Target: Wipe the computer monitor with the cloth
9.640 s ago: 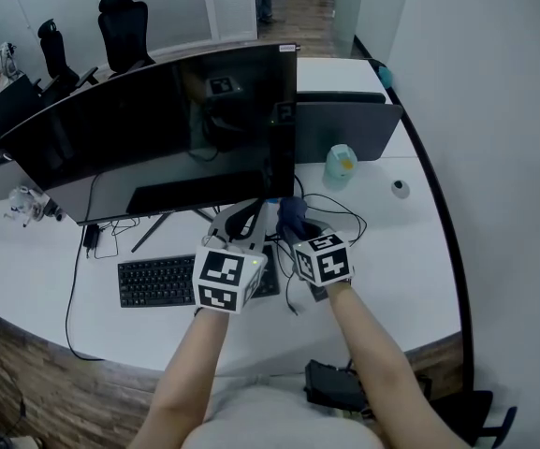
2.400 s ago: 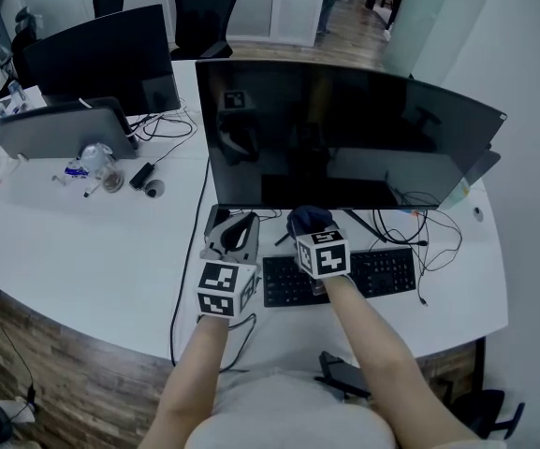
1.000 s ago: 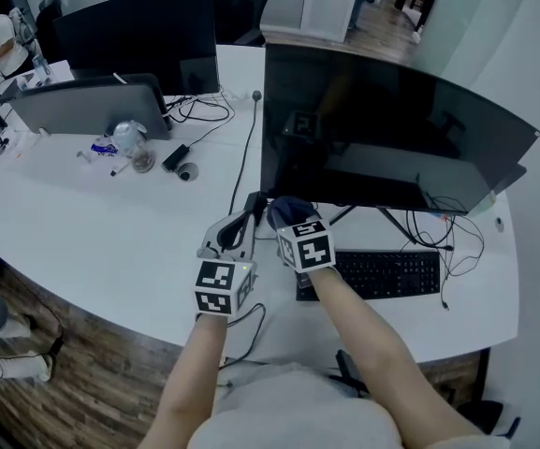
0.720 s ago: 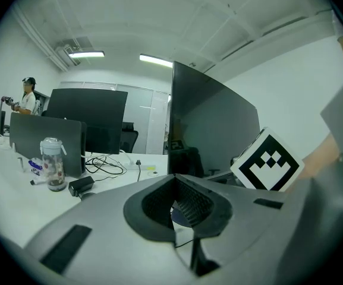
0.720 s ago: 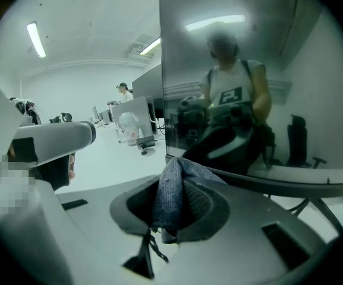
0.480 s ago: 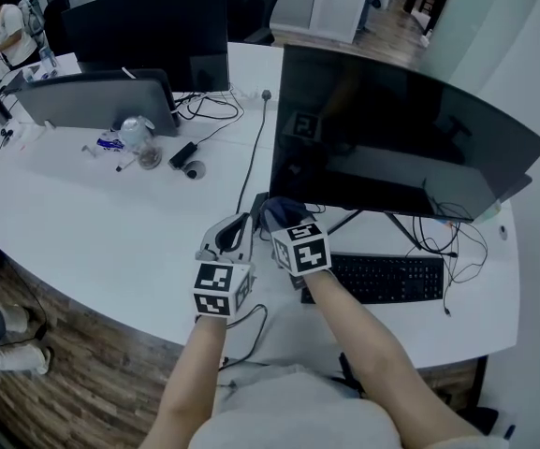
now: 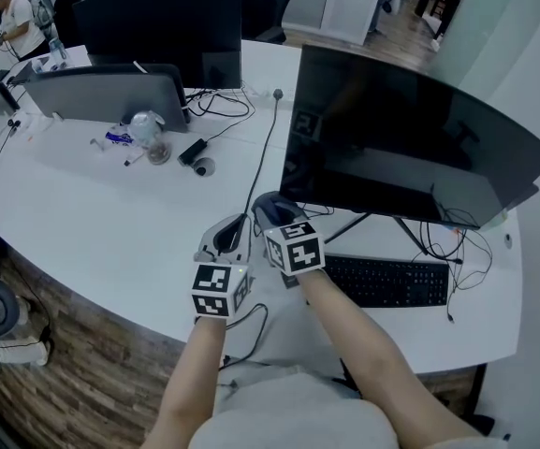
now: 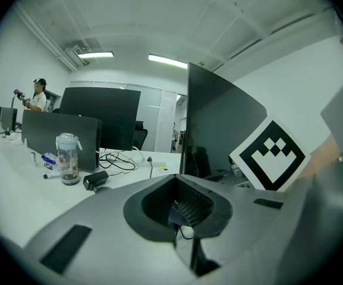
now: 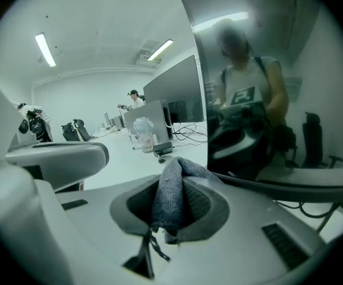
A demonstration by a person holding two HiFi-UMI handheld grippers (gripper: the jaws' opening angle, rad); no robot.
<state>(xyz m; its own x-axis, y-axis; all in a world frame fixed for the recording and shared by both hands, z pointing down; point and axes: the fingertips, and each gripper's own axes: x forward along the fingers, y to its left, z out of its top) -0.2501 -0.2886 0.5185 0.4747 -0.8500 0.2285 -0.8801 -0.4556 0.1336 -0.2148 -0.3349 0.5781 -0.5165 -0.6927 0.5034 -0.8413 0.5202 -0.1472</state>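
The wide black curved monitor (image 7: 410,148) stands on the white desk (image 7: 92,223). My right gripper (image 7: 274,221) is shut on a grey-blue cloth (image 7: 270,210), which sits at the screen's lower left corner. Whether the cloth touches the glass I cannot tell. In the right gripper view the cloth (image 9: 174,189) bulges up between the jaws of the right gripper (image 9: 172,209), with the monitor (image 9: 248,82) close on the right. My left gripper (image 7: 228,237) hangs just left of it over the desk, shut and empty. In the left gripper view the left gripper (image 8: 180,209) points along the monitor (image 8: 219,129).
A black keyboard (image 7: 386,281) and cables (image 7: 443,246) lie under the monitor. Behind left are a second monitor (image 7: 157,17), a grey panel (image 7: 110,96), a bottle (image 7: 148,131) and a power adaptor (image 7: 193,151). A person (image 7: 12,17) stands far left. The desk's front edge (image 7: 110,293) curves near me.
Across the earlier frames both grippers have travelled from the monitor's right end along its lower edge to its left end. The cloth has stayed in the right gripper.
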